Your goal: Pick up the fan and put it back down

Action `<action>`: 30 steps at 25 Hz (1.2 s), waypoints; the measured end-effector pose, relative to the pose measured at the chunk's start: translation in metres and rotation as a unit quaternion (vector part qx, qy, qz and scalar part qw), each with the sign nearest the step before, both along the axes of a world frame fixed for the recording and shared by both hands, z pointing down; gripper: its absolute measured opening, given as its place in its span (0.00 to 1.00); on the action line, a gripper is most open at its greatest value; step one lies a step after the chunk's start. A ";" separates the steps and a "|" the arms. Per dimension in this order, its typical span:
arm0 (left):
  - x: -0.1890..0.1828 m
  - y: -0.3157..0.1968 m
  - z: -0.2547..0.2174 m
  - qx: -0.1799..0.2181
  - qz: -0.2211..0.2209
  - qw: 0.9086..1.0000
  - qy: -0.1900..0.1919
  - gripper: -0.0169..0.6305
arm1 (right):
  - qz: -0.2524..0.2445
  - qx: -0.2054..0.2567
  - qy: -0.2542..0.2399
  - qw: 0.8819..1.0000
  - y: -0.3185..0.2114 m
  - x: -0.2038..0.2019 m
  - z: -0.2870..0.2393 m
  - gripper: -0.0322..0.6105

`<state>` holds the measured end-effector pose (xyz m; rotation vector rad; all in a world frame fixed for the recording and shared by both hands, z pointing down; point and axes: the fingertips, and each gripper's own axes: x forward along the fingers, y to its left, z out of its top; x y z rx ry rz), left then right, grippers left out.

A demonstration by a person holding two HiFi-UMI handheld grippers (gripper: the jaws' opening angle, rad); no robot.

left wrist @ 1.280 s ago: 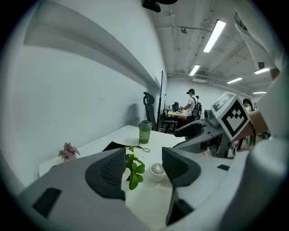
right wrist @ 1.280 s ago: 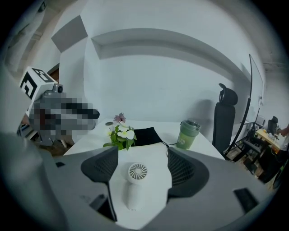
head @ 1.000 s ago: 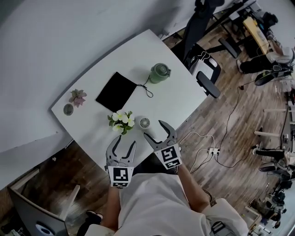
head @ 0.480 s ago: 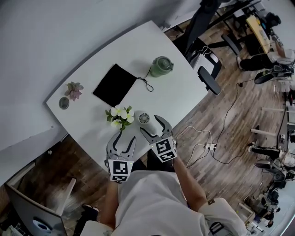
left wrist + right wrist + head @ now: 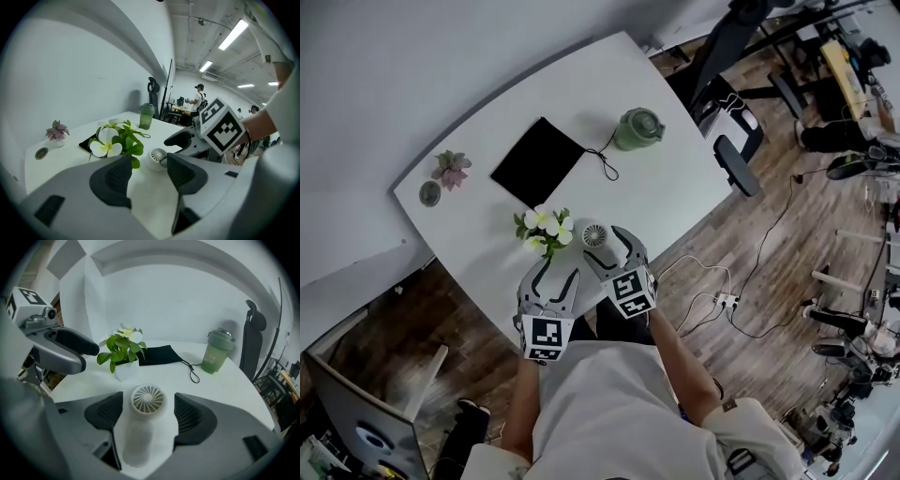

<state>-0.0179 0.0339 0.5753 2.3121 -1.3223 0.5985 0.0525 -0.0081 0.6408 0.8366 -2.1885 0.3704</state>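
A small white fan (image 5: 594,234) lies on the white table (image 5: 675,197) near its front edge, round grille facing up. In the right gripper view its head (image 5: 148,399) shows just past the pads and its handle runs back between them. My right gripper (image 5: 605,251) is open, one jaw on each side of the fan, neither pad touching it. My left gripper (image 5: 561,274) hovers just left of it over the table edge. Its jaws stand a narrow gap apart with nothing between them (image 5: 150,176); the fan (image 5: 157,158) lies ahead of them.
A potted plant with white flowers (image 5: 544,232) stands right beside the fan. Farther back are a black pouch (image 5: 537,161) with a cord, a green bottle (image 5: 637,129), and a small pink plant (image 5: 452,169). An office chair (image 5: 731,141) stands at the table's right.
Both grippers have sunk toward the table. The right one has come down around the fan. The left one's jaws have narrowed.
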 end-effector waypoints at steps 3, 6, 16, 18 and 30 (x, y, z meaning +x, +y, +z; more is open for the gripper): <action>0.000 -0.002 0.001 -0.002 -0.007 1.000 -0.003 0.39 | -0.009 -0.009 0.000 1.000 -0.001 -0.003 0.006 0.60; 0.002 0.000 0.004 -0.007 -0.013 1.000 -0.002 0.38 | -0.019 -0.017 0.003 1.000 -0.002 -0.005 0.012 0.62; 0.001 0.001 0.011 -0.020 -0.030 0.999 -0.007 0.38 | -0.043 -0.044 0.008 0.998 -0.006 -0.012 0.035 0.63; 0.000 0.001 0.011 -0.021 -0.033 0.999 -0.008 0.38 | -0.050 -0.049 0.007 0.998 -0.006 -0.014 0.038 0.63; 0.000 -0.001 0.011 -0.018 -0.036 0.999 -0.011 0.38 | -0.062 -0.065 0.004 0.996 -0.009 -0.017 0.046 0.63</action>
